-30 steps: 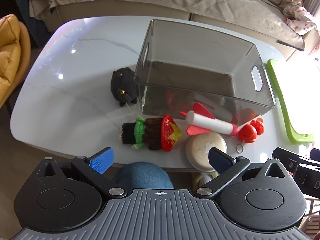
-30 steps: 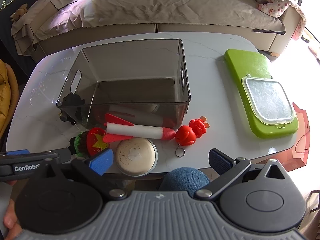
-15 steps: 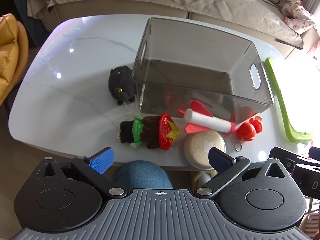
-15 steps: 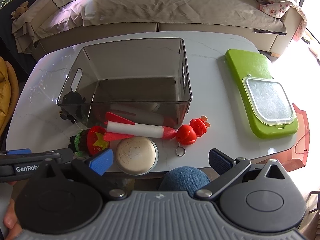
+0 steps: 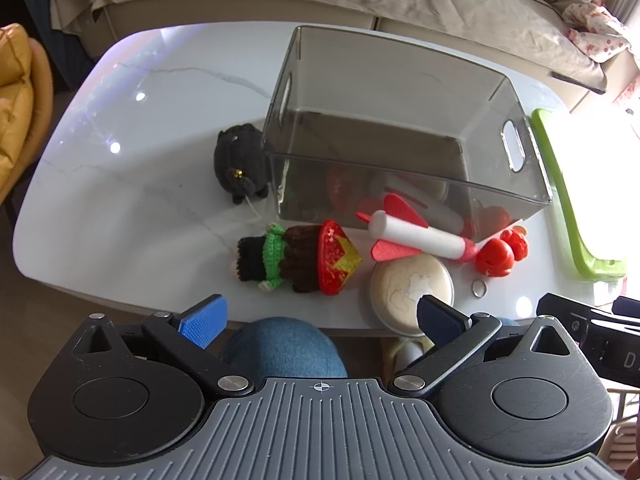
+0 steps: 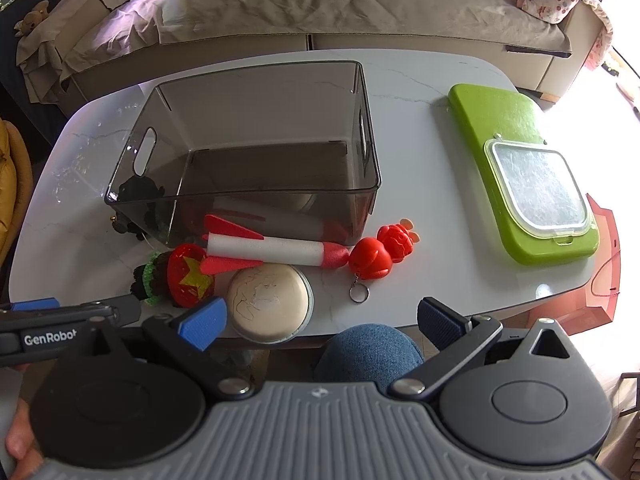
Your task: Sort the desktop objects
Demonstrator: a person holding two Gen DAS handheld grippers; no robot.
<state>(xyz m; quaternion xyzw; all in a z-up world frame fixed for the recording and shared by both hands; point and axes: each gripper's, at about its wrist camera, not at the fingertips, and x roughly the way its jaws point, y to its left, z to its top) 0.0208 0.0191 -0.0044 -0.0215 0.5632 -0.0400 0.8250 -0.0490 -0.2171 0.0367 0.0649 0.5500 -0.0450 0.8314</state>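
Jaws spread, toys fronting bin (image 5: 400, 128)

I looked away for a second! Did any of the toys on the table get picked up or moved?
No toy moved. Only the left gripper drifted a little, so its view slid slightly. Both it and the right gripper stayed open and empty. The rocket, round tin, red keychain, crocheted doll and empty bin lie as before.
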